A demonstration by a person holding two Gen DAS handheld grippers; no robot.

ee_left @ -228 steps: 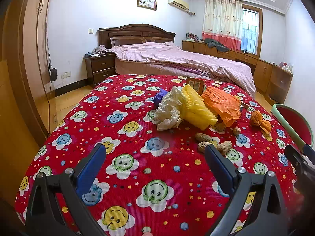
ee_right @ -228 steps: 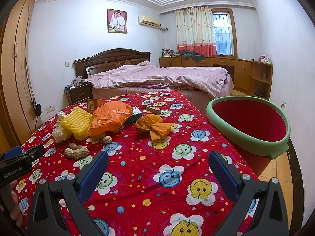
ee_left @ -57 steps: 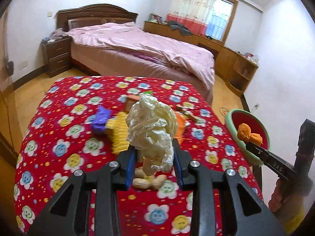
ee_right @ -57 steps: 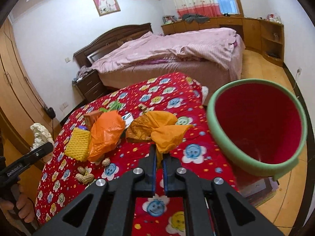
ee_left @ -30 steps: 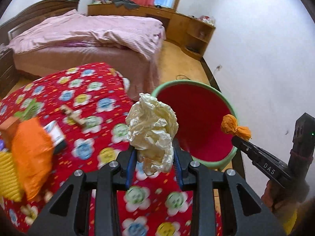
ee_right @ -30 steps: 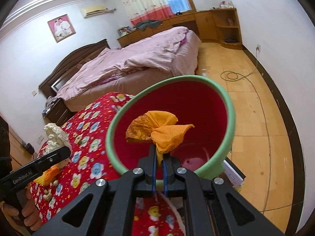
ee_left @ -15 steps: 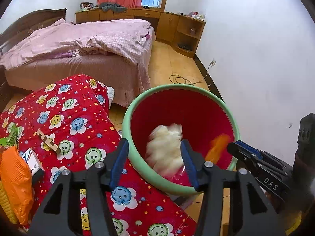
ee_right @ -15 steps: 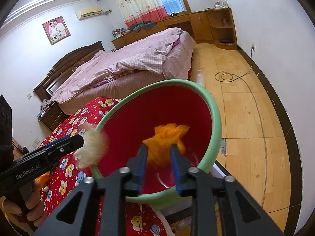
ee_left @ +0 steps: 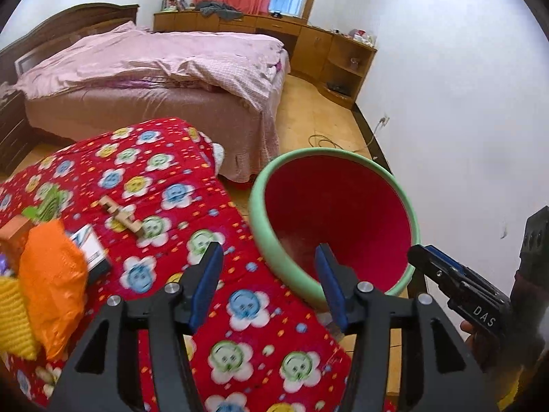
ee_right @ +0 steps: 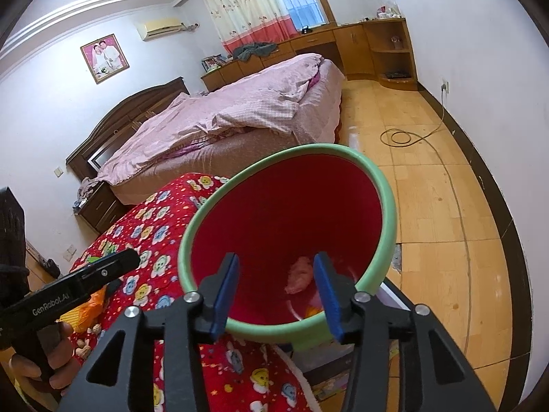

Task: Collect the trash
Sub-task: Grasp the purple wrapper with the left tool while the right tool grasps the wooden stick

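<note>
Both grippers are held over the mouth of the red plastic bin with a pale green rim [ee_right: 387, 202], presumably so that whatever is let go falls inside. The jaws of the left gripper [ee_left: 269, 274] are spread wide and nothing is held between them; the jaws of the right gripper [ee_right: 274, 283] are likewise parted and empty. A crumpled pale wad [ee_right: 300, 274] and a scrap of orange [ee_right: 314, 310] are seen at the bottom of the bin, tinted by its red walls. More trash is left on the counter covered in red smiley-flower cloth [ee_left: 164, 185]: a crumpled orange plastic bag [ee_left: 51, 285], a yellow foam-net sleeve [ee_left: 12, 316] touching it, and a small white box [ee_left: 91, 249] just beside the bag.
</note>
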